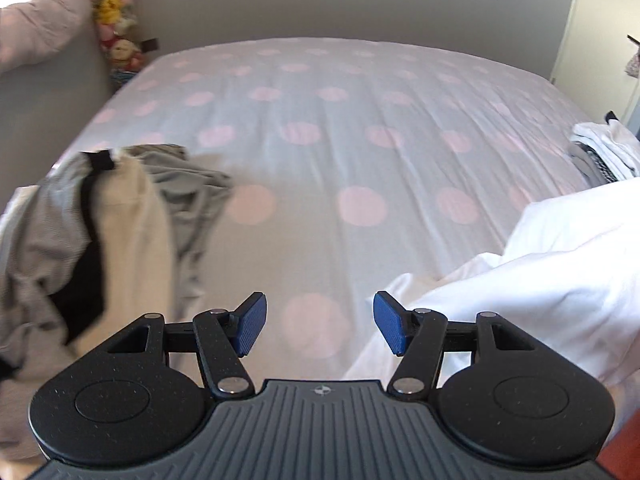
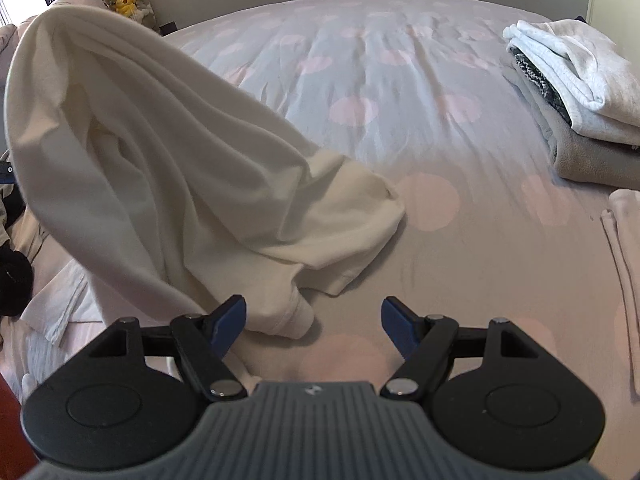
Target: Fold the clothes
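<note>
A cream-white garment (image 2: 160, 152) hangs from the upper left and drapes onto the polka-dot bed sheet (image 2: 400, 92); what holds it up is out of view. It also shows in the left wrist view (image 1: 540, 272) at the right. My right gripper (image 2: 314, 328) is open and empty, its left finger close to the garment's lower hem. My left gripper (image 1: 320, 322) is open and empty above the sheet (image 1: 320, 128), with the white garment just to its right. A heap of unfolded clothes (image 1: 92, 232), grey, cream and black, lies at the left.
A stack of folded clothes (image 2: 580, 92) sits at the bed's right side and shows in the left wrist view (image 1: 604, 152). Another pale cloth (image 2: 624, 264) lies at the right edge. Plush toys (image 1: 114, 20) hang by the wall at the back left.
</note>
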`<control>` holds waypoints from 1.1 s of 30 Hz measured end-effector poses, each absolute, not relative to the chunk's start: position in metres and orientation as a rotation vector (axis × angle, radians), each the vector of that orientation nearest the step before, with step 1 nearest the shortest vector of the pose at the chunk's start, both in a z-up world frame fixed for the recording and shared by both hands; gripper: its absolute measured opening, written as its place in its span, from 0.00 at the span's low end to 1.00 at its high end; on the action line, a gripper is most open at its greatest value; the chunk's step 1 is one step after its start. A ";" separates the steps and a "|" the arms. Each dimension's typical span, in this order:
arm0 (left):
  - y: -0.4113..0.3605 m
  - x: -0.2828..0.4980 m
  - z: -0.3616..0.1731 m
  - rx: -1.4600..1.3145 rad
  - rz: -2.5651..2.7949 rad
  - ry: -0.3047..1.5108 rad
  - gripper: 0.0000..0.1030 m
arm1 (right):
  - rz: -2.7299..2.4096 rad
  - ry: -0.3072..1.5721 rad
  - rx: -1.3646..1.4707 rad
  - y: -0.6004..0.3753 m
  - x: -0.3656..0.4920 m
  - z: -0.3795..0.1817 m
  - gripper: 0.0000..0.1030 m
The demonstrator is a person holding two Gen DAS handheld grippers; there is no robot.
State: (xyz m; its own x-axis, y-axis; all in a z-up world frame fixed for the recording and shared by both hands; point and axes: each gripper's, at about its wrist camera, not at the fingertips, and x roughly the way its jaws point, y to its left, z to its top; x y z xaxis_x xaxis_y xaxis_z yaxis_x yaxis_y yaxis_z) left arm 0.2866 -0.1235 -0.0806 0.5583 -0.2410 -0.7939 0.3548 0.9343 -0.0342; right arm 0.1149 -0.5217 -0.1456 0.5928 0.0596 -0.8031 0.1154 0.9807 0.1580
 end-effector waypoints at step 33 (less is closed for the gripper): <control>-0.201 0.326 -0.141 0.210 -0.509 0.979 0.08 | -0.155 0.811 0.238 -0.570 0.192 -0.158 0.05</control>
